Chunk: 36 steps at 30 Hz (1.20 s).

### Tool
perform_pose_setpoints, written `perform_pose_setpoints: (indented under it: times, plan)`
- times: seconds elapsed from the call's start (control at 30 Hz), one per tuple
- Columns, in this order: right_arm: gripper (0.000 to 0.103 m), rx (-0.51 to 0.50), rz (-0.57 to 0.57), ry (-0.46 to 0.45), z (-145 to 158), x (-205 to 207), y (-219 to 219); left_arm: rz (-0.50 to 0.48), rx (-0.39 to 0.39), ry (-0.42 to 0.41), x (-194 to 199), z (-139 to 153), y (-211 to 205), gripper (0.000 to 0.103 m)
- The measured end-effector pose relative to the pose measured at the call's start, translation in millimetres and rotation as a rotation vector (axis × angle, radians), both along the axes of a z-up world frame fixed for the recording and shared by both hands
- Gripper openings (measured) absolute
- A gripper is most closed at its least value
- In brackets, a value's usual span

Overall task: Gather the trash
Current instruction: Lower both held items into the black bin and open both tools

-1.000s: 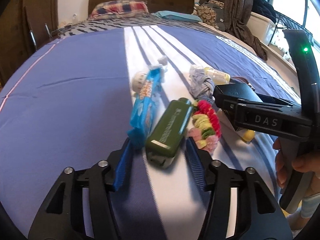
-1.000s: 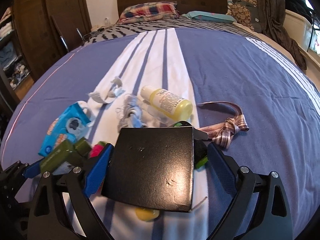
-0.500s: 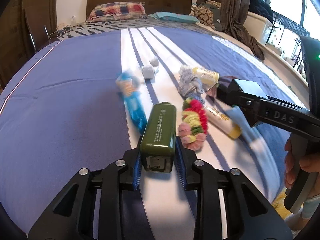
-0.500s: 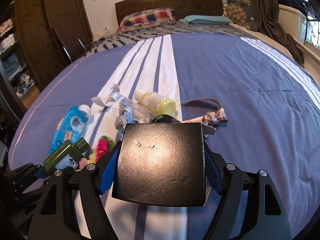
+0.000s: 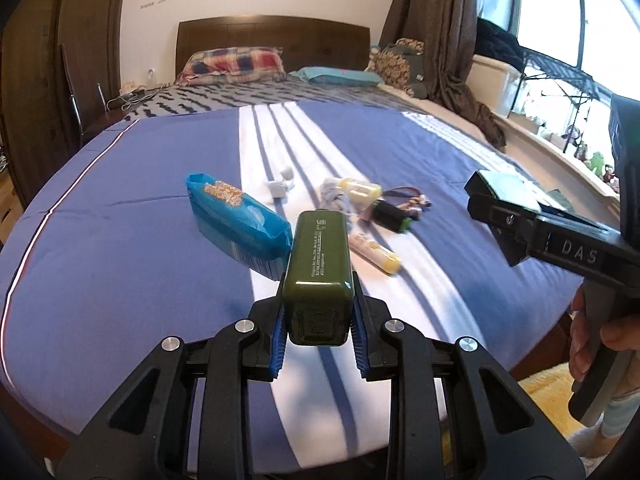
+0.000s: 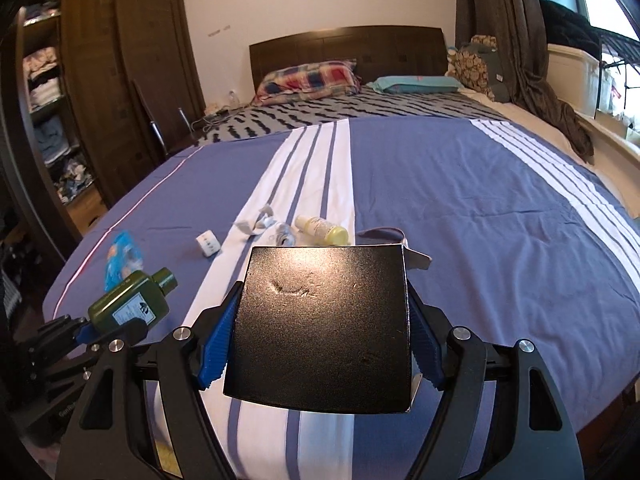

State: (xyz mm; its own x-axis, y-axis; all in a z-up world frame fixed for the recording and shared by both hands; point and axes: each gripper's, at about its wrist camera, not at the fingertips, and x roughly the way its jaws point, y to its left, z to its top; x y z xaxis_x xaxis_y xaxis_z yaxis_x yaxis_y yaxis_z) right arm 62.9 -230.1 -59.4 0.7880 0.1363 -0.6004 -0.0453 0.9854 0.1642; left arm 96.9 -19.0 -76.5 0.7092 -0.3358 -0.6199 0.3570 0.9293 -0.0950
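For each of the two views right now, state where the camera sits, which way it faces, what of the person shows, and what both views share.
Left wrist: sits behind the left gripper, facing up the bed towards the headboard; a hand holding the right gripper shows.
Right wrist: sits behind the right gripper, facing the headboard; no body shows.
Shared: green bottle, black box, blue packet.

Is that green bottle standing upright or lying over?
Tipped over. The green bottle is held nearly level in the left gripper, cap pointing away, lifted clear of the bed.
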Motion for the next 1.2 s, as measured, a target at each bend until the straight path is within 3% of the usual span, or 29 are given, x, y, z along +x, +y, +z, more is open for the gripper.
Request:
perform_pose_setpoints:
  times: [0.37,0.6,0.77,1.2]
  plan:
    - [0.075,-0.009,0.021,-0.043,1,-81,-4,-0.087,-0.027,-0.057,-86,11,-13,0.025]
    - [0.075,-0.037,0.024,-0.019,-14,-116,1,-0.136,-0.033,-0.037,-130,-4,-20,0.025]
    - [0.075,-0.045,0.037,0.064,-46,-128,5,-0.124,-0.012,0.045,-143,-36,-21,0.025]
    - [0.075,-0.011,0.069,0.349,-150,-133,19,-0.126,0.035,0.366,-132,-152,-19,0.025]
